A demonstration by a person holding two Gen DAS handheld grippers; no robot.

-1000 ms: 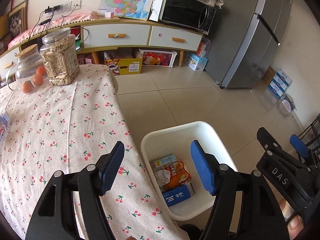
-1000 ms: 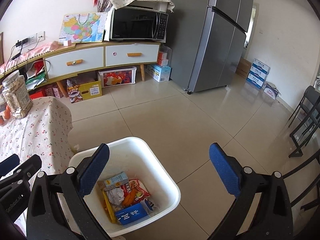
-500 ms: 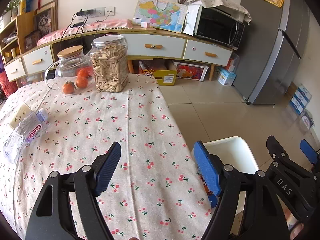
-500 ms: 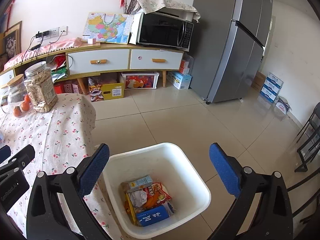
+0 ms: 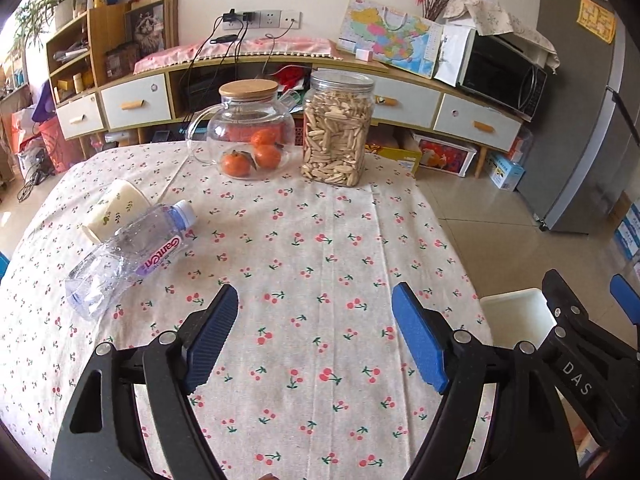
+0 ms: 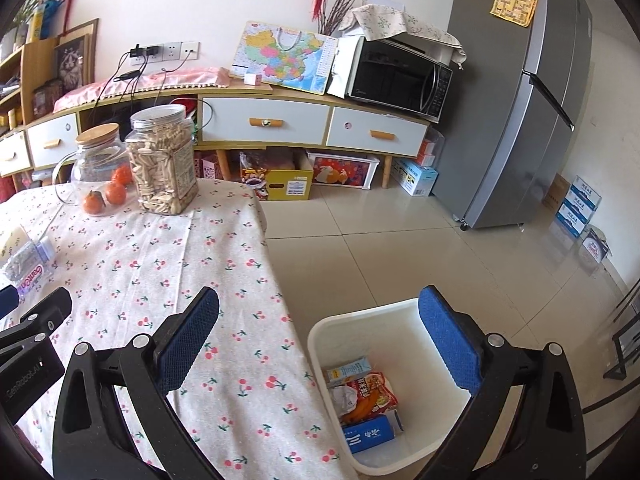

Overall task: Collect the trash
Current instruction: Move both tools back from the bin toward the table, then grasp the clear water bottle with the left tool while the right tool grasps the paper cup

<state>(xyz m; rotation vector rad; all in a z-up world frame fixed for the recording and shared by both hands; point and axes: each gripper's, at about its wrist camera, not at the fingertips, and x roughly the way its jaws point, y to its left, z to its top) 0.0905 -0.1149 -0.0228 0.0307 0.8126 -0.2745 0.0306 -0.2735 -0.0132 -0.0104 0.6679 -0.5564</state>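
- The left gripper (image 5: 314, 336) is up over the cherry-print tablecloth (image 5: 320, 240), and its jaws are spreading wider right now. Nothing's between the blue pads (image 5: 418, 344), just cloth underneath.
- The right gripper (image 6: 320, 340) is wide apart too and empty. One finger sits over the table edge, the other over the white bin (image 6: 348, 322) on the floor.
- Trash left on the table: a crumpled clear water bottle (image 5: 128, 256) lying on its side toward the left, with a paper cup (image 5: 116, 208) tipped over just behind it, looks like they're touching.
- Neither gripper is touching the bottle or the cup, both are well off to the left of the left gripper's fingers.
- The bin already has stuff in it: a blue carton (image 6: 370, 434), a red snack wrapper (image 6: 370, 394), a small box (image 6: 348, 368) and some crumpled paper (image 6: 344, 398).
- At the far end of the table there's a glass pot of oranges (image 5: 250, 132) and a jar of seeds (image 5: 336, 128) side by side.
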